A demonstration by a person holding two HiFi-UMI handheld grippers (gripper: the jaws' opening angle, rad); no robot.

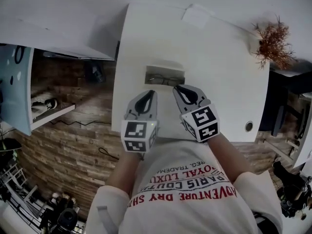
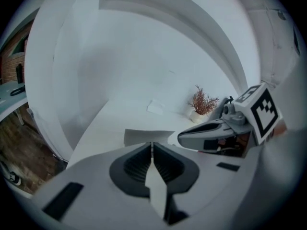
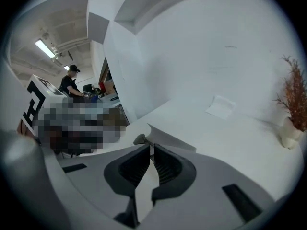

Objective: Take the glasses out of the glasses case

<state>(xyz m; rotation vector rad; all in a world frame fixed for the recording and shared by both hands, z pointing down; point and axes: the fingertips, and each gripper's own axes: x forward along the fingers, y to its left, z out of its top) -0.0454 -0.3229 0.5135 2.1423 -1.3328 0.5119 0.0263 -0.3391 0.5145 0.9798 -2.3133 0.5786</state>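
On the white table (image 1: 224, 82), an open glasses case (image 1: 165, 69) holds dark-framed glasses (image 1: 164, 80). At its near edge hover the left gripper (image 1: 147, 94) and right gripper (image 1: 179, 88), both closed, empty.

Table (image 1: 219, 72) plain white; paper sheet (image 1: 197, 16) on it also white. Glasses case (image 1: 163, 71) pale grey; glasses (image 1: 165, 80) w/ thin dark frame. Left gripper (image 1: 149, 93) & right gripper (image 1: 178, 88): light grey shells, black ribbed pads, cubes w/ blk-&-wht square markers. Dried plant (image 1: 273, 43) rusty red-brown, pot (image 3: 289, 135) white. Shirt (image 1: 190, 201) white w/ red lettering, some in black. Floor (image 1: 73, 145) brown, plank pattern. Panel (image 1: 14, 87) at left pale blue w/ dark marks.
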